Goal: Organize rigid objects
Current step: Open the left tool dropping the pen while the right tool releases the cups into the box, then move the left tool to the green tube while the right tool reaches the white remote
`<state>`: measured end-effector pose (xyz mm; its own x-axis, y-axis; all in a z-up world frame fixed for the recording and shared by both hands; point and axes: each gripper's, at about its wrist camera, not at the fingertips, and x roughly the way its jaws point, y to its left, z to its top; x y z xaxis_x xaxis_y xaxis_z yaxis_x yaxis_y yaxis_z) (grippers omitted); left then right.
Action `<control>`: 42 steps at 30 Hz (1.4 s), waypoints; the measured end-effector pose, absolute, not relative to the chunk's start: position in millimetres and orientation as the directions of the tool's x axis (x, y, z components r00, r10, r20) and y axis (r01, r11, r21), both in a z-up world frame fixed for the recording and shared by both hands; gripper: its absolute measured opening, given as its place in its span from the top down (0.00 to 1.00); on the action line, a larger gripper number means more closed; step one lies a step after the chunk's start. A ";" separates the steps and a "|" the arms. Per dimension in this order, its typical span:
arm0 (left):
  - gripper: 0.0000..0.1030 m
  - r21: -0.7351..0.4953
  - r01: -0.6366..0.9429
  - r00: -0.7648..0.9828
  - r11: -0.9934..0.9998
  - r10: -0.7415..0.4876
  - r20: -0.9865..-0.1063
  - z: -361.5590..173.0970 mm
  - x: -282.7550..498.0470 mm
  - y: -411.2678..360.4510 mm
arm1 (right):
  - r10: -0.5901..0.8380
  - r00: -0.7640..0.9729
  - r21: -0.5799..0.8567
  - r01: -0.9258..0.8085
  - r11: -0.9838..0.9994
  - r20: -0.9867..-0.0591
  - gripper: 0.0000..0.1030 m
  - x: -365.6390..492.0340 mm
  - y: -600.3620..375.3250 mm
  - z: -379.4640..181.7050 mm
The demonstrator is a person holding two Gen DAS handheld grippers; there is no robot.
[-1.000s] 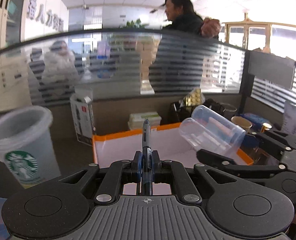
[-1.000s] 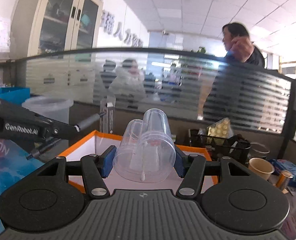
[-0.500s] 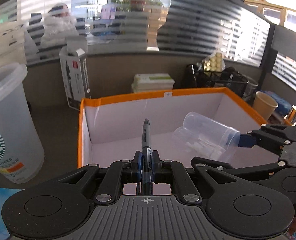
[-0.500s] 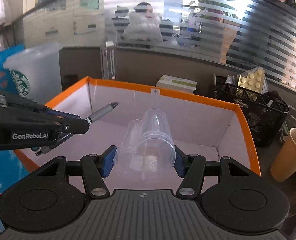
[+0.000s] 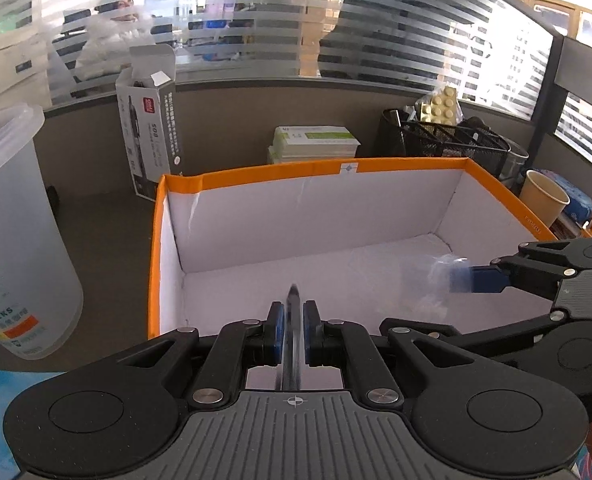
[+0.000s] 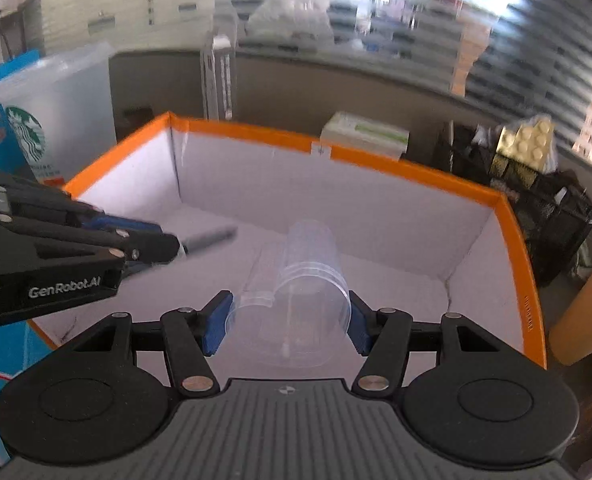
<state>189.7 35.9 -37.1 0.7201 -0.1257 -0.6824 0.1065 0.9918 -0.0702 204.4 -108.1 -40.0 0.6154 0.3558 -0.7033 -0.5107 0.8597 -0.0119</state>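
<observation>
**Both tools lowered over the orange-rimmed box**

The orange-rimmed box (image 5: pixel 348 168) now fills both views, where a second ago the glass partition and ceiling did. Its near wall is cut off behind the tools. The right tool (image 6: pixel 287 320), tilted downward, is clamped on nested clear plastic cups (image 6: pixel 308 276), seemingly two, blurred in the left view. The left tool (image 5: pixel 293 330), likewise tilted, is closed on a pen (image 5: pixel 293 320) over the box floor.
</observation>
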 end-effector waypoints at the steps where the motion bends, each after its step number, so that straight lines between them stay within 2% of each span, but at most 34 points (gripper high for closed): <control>1: 0.92 -0.070 0.105 0.720 0.992 -0.125 -0.683 -37.3 190.3 36.0 | 0.346 0.611 -0.018 -0.508 0.861 -0.712 0.45 206.0 -107.2 -40.4; 4: 0.88 -0.066 0.104 0.720 0.992 -0.121 -0.683 -37.5 191.2 35.4 | 0.327 0.610 -0.035 -0.504 0.863 -0.721 0.43 208.0 -105.8 -40.3; 8: 0.88 -0.059 0.101 0.719 0.993 -0.114 -0.686 -38.1 191.7 34.5 | 0.321 0.625 -0.049 -0.500 0.865 -0.712 0.37 205.7 -107.5 -38.0; 10: 0.84 -0.065 0.101 0.718 0.993 -0.118 -0.686 -37.7 191.5 34.5 | 0.321 0.633 -0.053 -0.498 0.866 -0.704 0.35 204.1 -108.6 -35.3; 14: 0.54 -0.063 0.109 0.750 0.992 -0.123 -0.650 -29.7 183.1 31.3 | 0.302 0.670 -0.097 -0.489 0.867 -0.678 0.27 195.4 -111.1 -26.1; 16: 0.00 -0.039 0.070 0.781 0.997 -0.079 -0.619 -22.0 175.9 30.3 | 0.302 0.681 -0.100 -0.484 0.869 -0.667 0.26 190.9 -113.9 -21.3; 19: 0.00 0.013 0.010 0.842 1.000 -0.002 -0.540 -9.2 160.8 29.7 | 0.309 0.693 -0.088 -0.473 0.876 -0.651 0.26 185.1 -120.0 -13.2; 33: 0.00 0.016 0.021 0.883 1.000 -0.011 -0.469 21.5 94.6 38.2 | 0.322 0.796 -0.068 -0.412 0.909 -0.512 0.26 112.6 -155.7 30.1; 40: 0.00 0.035 0.073 0.892 0.997 -0.049 -0.449 14.2 62.8 28.7 | 0.295 0.862 -0.054 -0.347 0.936 -0.412 0.26 58.2 -180.5 25.5; 42: 0.00 0.066 0.102 0.890 0.993 -0.062 -0.453 5.3 55.1 21.5 | 0.276 0.875 -0.067 -0.328 0.942 -0.396 0.23 41.9 -184.2 16.0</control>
